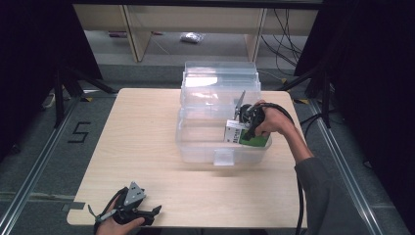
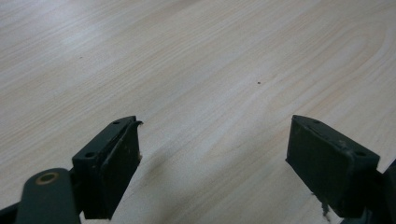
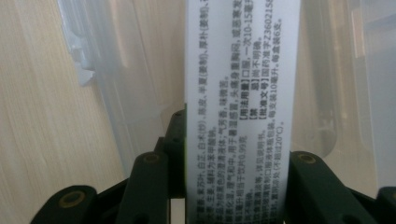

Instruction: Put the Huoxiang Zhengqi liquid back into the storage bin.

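Clear bin (image 1: 195, 147) walls hem carton (image 1: 247, 138); table (image 1: 142, 127) open.

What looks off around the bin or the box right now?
Nothing stands out. The right gripper holds the box squarely between its fingers, inside the clear bin. The bin sits level on the table, lid open behind. No spill or damage shows. The left gripper hangs open over bare wood.

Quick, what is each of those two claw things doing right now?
Left gripper: open, nothing between its jaws, just above the wooden table.
Right gripper: shut on a green-and-white medicine box, inside the clear plastic bin.
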A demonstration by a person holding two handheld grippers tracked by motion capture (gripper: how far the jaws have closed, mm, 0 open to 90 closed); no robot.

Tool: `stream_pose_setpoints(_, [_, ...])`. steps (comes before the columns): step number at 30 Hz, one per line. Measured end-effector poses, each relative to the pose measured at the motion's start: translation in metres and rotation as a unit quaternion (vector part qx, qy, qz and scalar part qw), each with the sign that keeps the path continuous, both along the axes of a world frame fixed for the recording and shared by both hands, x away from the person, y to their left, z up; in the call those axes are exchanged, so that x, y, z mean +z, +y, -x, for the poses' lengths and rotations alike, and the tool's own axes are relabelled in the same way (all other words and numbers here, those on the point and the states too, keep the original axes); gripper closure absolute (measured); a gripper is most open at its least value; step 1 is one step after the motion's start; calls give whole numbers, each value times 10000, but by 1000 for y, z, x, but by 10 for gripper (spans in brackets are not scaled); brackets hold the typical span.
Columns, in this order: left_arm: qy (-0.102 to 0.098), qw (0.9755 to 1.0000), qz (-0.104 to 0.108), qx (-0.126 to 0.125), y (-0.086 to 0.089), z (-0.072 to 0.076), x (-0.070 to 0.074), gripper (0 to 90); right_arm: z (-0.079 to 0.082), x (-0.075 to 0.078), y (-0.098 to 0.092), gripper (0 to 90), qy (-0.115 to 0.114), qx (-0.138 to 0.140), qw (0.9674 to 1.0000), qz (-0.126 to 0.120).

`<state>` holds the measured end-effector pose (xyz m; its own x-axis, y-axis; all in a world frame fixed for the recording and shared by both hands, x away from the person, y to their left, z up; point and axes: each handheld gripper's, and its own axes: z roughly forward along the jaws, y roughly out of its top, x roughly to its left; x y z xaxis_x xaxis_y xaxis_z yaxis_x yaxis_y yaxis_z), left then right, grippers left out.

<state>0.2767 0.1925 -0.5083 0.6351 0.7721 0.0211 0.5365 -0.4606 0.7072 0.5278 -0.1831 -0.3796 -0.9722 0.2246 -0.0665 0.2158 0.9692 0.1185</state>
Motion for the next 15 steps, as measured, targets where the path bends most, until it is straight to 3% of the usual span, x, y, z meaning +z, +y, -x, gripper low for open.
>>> stream_pose_setpoints(5, [5, 10000, 11, -11, 0, 0, 0, 166, -1, -6, -3, 646, 49, 2, 9999, -99])
stream_pose_setpoints(10, [50, 10000, -32, -34, 0, 0, 0, 166, 0, -13, -5, 645, 126, -37, 9999, -6])
stream_pose_setpoints(13, [52, 10000, -38, -40, 0, 0, 0, 166, -1, -16, -5, 644, 134, 138, 9998, 50])
stream_pose_setpoints(15, [18, 10000, 1, -29, 0, -1, 0, 166, 0, -18, -5, 644, 180, 67, 9998, 46])
